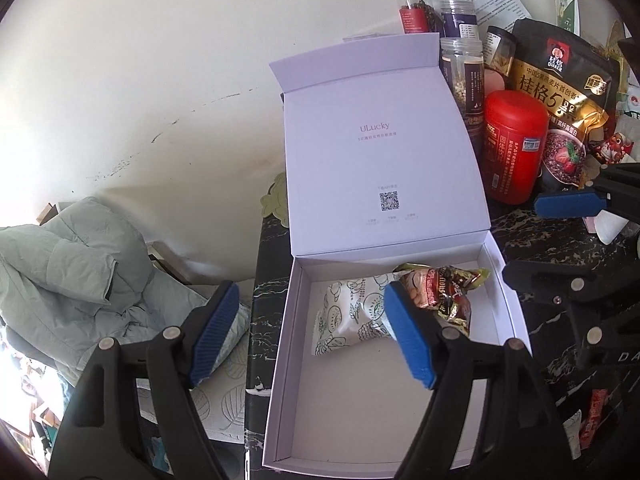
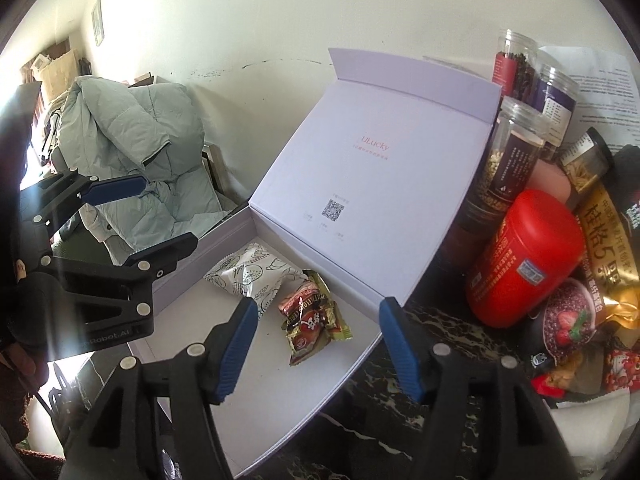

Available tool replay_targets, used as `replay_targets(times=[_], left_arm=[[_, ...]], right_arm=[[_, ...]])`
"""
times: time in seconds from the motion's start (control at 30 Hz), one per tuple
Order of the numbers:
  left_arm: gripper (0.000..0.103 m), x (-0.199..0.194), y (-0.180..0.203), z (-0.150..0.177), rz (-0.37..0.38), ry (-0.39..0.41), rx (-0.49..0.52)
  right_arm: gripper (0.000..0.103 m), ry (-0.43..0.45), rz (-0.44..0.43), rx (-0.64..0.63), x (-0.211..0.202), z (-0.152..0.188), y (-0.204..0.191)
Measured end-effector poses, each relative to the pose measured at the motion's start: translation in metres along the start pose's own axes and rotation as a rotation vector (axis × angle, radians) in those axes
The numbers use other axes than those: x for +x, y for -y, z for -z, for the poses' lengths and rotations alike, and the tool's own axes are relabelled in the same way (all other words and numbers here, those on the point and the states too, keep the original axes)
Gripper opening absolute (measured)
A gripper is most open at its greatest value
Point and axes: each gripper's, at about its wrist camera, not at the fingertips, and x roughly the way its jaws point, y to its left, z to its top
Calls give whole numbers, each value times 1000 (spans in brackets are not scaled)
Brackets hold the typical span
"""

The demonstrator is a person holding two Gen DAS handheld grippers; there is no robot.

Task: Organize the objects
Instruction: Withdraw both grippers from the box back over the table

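An open white box (image 1: 360, 400) (image 2: 280, 400) stands on a dark marble tabletop (image 1: 520, 236), its lid upright at the back. Inside, toward the back, lie a white patterned snack packet (image 1: 348, 320) (image 2: 248, 272) and a red-and-gold snack packet (image 1: 444, 292) (image 2: 312, 320), touching each other. My left gripper (image 1: 310, 292) hovers open above the box's left side, with nothing between its blue pads. My right gripper (image 2: 318, 308) hovers open above the box's right front, also empty. Each gripper shows at the edge of the other's view.
Right of the box stand a red canister (image 1: 512, 148) (image 2: 524, 268), a black-and-gold oats bag (image 1: 560, 92), several clear jars (image 1: 412, 8) and small loose packets (image 2: 616, 364). A grey-green padded jacket (image 1: 72, 272) lies left of the table, below the white wall.
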Motion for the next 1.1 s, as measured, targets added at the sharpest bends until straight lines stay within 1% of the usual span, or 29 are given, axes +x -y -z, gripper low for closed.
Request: replay_targets(times=[0.17, 0.3, 0.57, 0.7, 0.87, 0.97, 1.1], left_arm=[[76, -19, -1, 1, 9, 19, -16], [79, -36, -2, 2, -19, 50, -28], [86, -67, -1, 8, -20, 85, -48], [87, -81, 0, 13, -12, 94, -60], [94, -97, 2, 19, -17, 105, -68], [95, -104, 5, 24, -28, 90, -69], [95, -117, 11, 31, -53, 110, -51]], right_arm=[[73, 66, 62, -4, -25, 4, -4], [75, 86, 82, -9, -41, 7, -7], [80, 135, 123, -13, -74, 16, -15], [82, 143, 136, -21, -86, 22, -20], [83, 167, 136, -11, -104, 32, -23], [84, 183, 134, -6, -116, 38, -23], [86, 188, 139, -3, -128, 48, -23]])
